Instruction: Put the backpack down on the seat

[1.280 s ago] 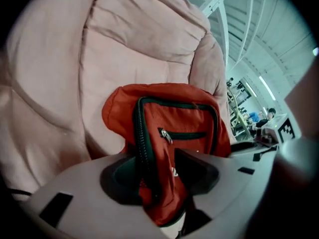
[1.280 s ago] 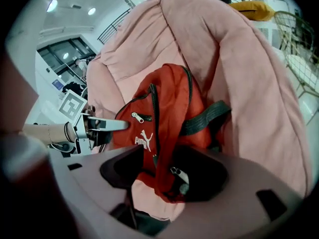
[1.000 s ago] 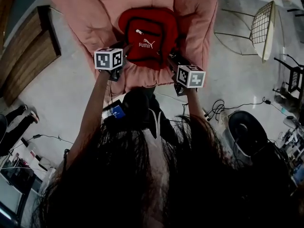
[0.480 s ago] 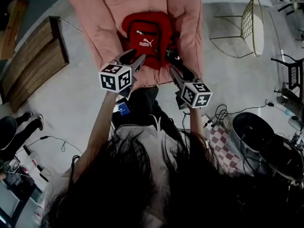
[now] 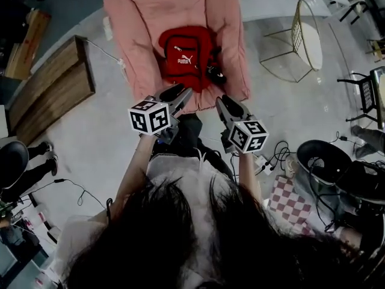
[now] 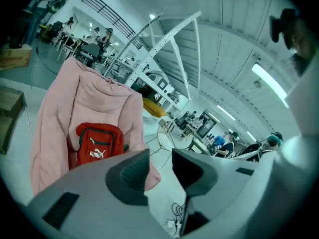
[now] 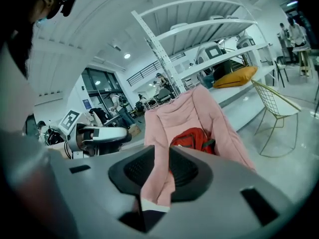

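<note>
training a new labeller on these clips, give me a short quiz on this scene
1. Multiple choice: where does the red backpack lie? A on the floor; B on the pink seat; C on the wooden platform.
2. True or false: the left gripper grips the backpack.
3. Short answer: what furniture stands to the right of the seat in the head view?
Key: 1 B. 2 False: its fingers are closing with nothing between them, well short of the backpack. 3 A wire chair.
</note>
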The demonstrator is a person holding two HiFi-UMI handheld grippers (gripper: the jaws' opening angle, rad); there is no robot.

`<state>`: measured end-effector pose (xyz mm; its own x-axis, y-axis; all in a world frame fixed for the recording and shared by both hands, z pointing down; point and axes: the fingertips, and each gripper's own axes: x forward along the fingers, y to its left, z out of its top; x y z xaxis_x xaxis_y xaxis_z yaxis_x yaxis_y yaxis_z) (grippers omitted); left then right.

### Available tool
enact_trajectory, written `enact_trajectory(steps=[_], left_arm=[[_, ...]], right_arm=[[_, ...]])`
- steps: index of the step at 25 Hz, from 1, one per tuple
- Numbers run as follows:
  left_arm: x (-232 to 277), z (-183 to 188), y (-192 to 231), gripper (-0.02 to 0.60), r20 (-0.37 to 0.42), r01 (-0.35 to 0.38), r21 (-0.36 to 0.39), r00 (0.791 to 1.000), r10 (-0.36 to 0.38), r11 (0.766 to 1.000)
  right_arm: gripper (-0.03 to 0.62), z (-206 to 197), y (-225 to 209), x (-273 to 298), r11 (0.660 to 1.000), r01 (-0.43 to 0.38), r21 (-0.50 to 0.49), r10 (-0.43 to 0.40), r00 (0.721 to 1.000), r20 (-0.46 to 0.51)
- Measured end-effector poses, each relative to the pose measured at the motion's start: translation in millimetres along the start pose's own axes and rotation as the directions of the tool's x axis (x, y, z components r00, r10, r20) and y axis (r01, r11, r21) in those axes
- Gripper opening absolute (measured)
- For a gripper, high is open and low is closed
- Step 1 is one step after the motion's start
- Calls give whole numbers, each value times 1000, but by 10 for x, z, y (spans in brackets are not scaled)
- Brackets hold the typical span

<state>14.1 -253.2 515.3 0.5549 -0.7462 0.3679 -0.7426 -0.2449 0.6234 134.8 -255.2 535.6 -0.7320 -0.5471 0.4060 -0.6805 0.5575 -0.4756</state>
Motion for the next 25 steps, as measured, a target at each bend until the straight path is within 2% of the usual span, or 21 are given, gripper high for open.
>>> enact_trajectory(steps=[3, 7, 13, 16, 25], left_arm=[[-279, -78, -198, 140, 4, 16, 50, 1000, -16, 999], [-522, -203, -367, 113, 9, -13, 116, 1000, 12, 993], [-681, -432, -651, 97, 18, -27, 123, 1000, 25, 992], [-803, -509, -676, 97, 1, -46, 144, 999, 47, 988], [-1139, -704, -623, 97, -15, -91, 144, 995, 94, 985]], right_arm=[[89, -37, 232, -215, 1000, -13, -10, 13, 1000, 24], [81, -97, 493, -435, 999, -40, -16, 41, 998, 58], [78, -219, 610, -709, 996, -84, -10, 85, 993, 80], [77, -322, 659, -726, 996, -87, 8, 86, 994, 73], [77, -705, 724, -795, 996, -73, 50, 72, 997, 14]])
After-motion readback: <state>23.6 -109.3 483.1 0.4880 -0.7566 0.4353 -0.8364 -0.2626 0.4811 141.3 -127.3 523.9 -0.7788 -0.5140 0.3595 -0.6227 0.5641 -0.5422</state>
